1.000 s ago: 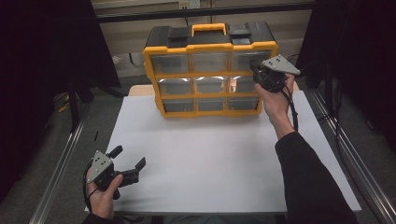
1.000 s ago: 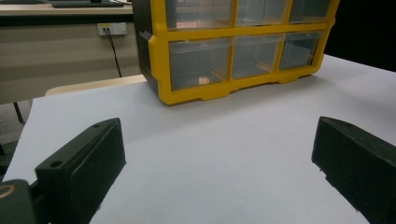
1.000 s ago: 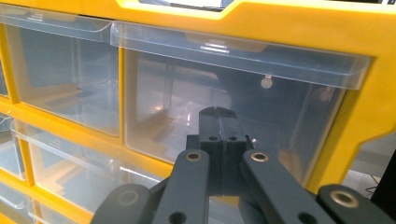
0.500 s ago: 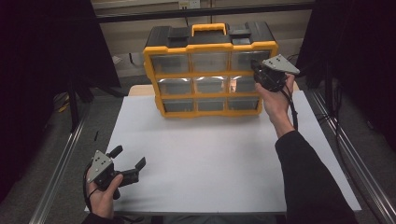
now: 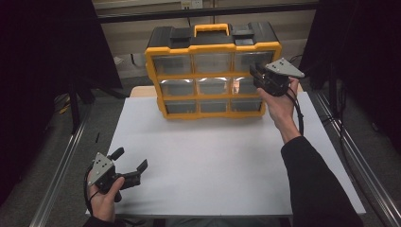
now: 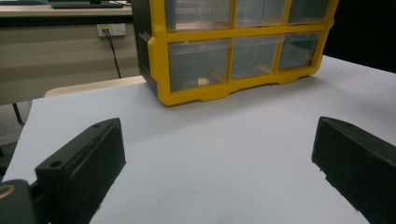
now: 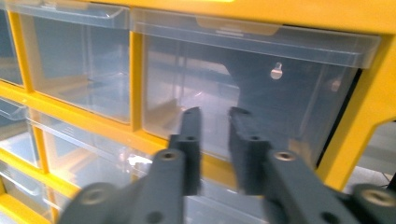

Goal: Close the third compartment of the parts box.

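Right hand-held gripper (image 7: 214, 116) just parting, nothing pinched; organizer (image 5: 213, 47): nine drawers.

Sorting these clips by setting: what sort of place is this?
Likely a lab or workshop test bench: a white-topped table framed by metal rails, a yellow drawer organizer, and a wall outlet behind.

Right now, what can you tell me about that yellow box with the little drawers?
The yellow organizer box looks like plastic: a yellow frame, a black top with a yellow carry handle and three rows of three clear drawers, all shut. It stands upright at the far edge of the white table. The right claw sits narrowly open at its top right drawer.
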### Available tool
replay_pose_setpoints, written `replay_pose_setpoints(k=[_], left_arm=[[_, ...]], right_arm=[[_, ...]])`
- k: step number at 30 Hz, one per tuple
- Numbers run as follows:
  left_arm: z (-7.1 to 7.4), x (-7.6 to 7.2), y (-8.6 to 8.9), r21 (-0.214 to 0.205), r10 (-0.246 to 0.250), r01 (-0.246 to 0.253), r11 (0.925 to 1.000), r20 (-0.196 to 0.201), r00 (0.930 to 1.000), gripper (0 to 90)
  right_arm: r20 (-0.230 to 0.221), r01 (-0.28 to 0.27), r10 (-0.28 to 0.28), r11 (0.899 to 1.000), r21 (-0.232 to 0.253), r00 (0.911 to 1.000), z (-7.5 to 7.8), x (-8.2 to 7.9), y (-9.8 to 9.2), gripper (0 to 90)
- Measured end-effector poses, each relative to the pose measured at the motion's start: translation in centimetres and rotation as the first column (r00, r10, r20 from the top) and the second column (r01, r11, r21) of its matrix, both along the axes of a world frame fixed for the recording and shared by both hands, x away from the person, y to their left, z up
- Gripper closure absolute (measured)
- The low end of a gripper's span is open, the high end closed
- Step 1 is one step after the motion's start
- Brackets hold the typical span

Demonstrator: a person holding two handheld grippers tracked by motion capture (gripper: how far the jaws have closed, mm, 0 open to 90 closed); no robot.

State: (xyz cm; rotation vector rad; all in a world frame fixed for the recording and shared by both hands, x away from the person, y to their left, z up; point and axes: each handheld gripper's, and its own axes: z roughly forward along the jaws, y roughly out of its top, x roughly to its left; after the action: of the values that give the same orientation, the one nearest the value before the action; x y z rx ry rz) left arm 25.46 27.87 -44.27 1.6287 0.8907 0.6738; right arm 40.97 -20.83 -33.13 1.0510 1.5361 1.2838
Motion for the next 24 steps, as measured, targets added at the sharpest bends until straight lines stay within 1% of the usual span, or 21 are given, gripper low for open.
replay_pose_setpoints(k=[1,3,5,7,8,10,12,15,16,18,19,21,22,23,24], left_arm=[[0.0,-0.1,0.0,-0.006,0.001,-0.001,1.0,-0.001,1.0,2.6],[0.0,-0.1,0.0,0.004,0.002,-0.002,1.0,-0.001,1.0,2.6],[0.1,-0.1,0.1,0.009,0.004,-0.004,1.0,0.001,1.0,2.6],[0.1,-0.1,0.1,0.01,0.002,-0.002,0.9999,0.0,1.0,2.6],[0.1,-0.1,0.1,0.009,0.001,-0.001,1.0,0.001,1.0,2.6],[0.1,-0.1,0.1,0.01,0.002,-0.002,1.0,0.002,1.0,2.6],[0.0,-0.1,0.1,0.01,0.002,-0.002,1.0,0.002,1.0,2.7],[0.1,-0.1,0.1,0.011,0.004,-0.004,0.9999,0.0,1.0,2.6],[0.1,-0.1,0.1,0.01,0.003,-0.003,0.9999,0.0,1.0,2.6],[0.0,-0.1,0.0,0.004,0.002,-0.002,1.0,-0.001,1.0,2.6],[0.0,-0.1,0.0,0.008,0.002,-0.002,1.0,0.002,1.0,2.6],[0.0,-0.1,0.0,0.0,0.004,-0.004,1.0,0.002,1.0,2.6],[0.0,-0.1,0.0,0.006,0.003,-0.003,1.0,0.002,1.0,2.6],[0.0,-0.1,0.0,0.005,0.003,-0.003,1.0,0.001,1.0,2.6],[0.0,-0.1,0.0,0.01,0.003,-0.003,0.9999,0.001,1.0,2.6]], right_arm=[[-0.002,-0.006,0.006,1.0,0.008,1.0,0.0,-0.2,0.1,64.9],[-0.001,-0.016,0.016,1.0,0.014,0.9999,0.0,-0.5,0.2,57.1],[-0.005,-0.033,0.033,0.999,0.018,0.9994,0.1,-0.9,0.2,54.3],[0.003,-0.045,0.045,0.999,0.029,0.999,0.0,-1.3,0.2,46.9],[0.002,-0.042,0.042,0.999,0.027,0.9991,0.0,-1.5,0.2,44.8],[-0.01,-0.058,0.058,0.998,0.033,0.9983,-0.4,-1.8,0.2,41.1],[-0.018,-0.057,0.058,0.998,0.027,0.9982,-0.8,-2.1,0.1,34.6],[-0.044,-0.069,0.071,0.997,0.041,0.9965,-1.4,-2.5,-0.1,25.6],[-0.044,-0.069,0.071,0.996,0.047,0.9965,-1.6,-2.7,-0.2,23.5],[-0.043,-0.069,0.071,0.997,0.043,0.9966,-1.9,-3.0,-0.3,18.2],[-0.048,-0.076,0.078,0.996,0.048,0.9958,-2.0,-3.1,-0.4,15.9],[-0.061,-0.088,0.092,0.994,0.058,0.9939,-2.2,-3.4,-0.5,11.4],[-0.061,-0.091,0.095,0.994,0.062,0.9936,-2.3,-3.6,-0.6,10.3],[-0.049,-0.095,0.098,0.994,0.06,0.994,-2.4,-3.9,-0.6,9.4],[-0.049,-0.104,0.107,0.993,0.052,0.993,-2.6,-4.1,-0.6,7.8]])
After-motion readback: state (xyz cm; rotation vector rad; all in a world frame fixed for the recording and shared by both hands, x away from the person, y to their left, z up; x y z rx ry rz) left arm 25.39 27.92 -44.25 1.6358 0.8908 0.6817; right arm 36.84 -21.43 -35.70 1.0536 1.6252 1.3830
